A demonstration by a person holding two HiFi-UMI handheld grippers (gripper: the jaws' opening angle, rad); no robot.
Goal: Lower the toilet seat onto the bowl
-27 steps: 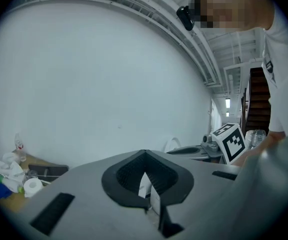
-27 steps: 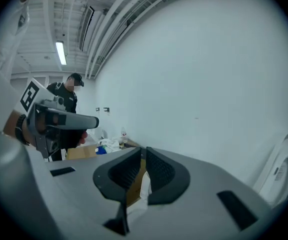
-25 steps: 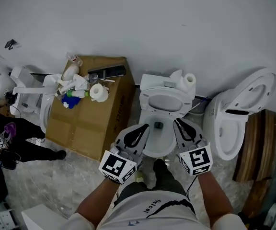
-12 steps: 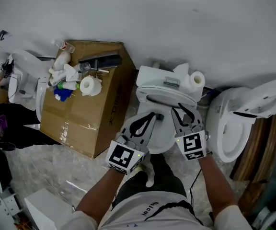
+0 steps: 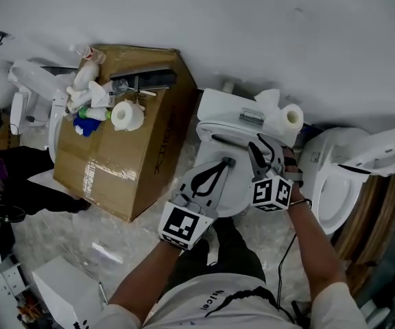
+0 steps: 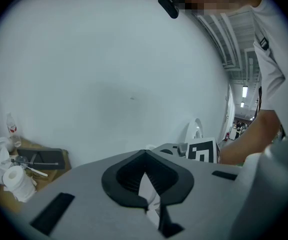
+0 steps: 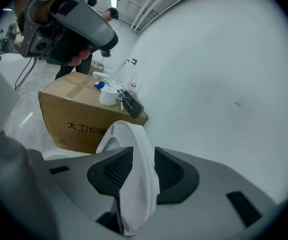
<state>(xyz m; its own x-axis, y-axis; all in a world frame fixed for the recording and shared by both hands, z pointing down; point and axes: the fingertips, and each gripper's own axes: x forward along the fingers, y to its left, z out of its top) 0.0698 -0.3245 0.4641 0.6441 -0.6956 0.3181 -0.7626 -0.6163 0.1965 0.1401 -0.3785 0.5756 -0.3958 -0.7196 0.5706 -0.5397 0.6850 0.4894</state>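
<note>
The white toilet (image 5: 235, 197) stands in the middle of the head view, its seat (image 5: 233, 142) raised and leaning back toward the tank. My right gripper (image 5: 264, 148) is at the seat's right side. In the right gripper view the seat's white rim (image 7: 134, 184) runs between the two dark pads (image 7: 111, 171); the jaws of my right gripper (image 7: 141, 153) are opening around it. My left gripper (image 5: 226, 163) hangs over the bowl just left of the seat, its fingers meeting at the tips with nothing held. In the left gripper view my left gripper (image 6: 145, 155) points at the bare wall.
A cardboard box (image 5: 125, 156) left of the toilet carries a paper roll (image 5: 122, 115), bottles and a dark tray. A paper roll (image 5: 292, 118) sits on the tank. A second toilet (image 5: 341, 184) stands close on the right, another fixture (image 5: 33, 94) far left.
Both grippers moved up from over the bowl toward the tank. My right gripper went to the seat's right edge and its jaws spread around the rim.
</note>
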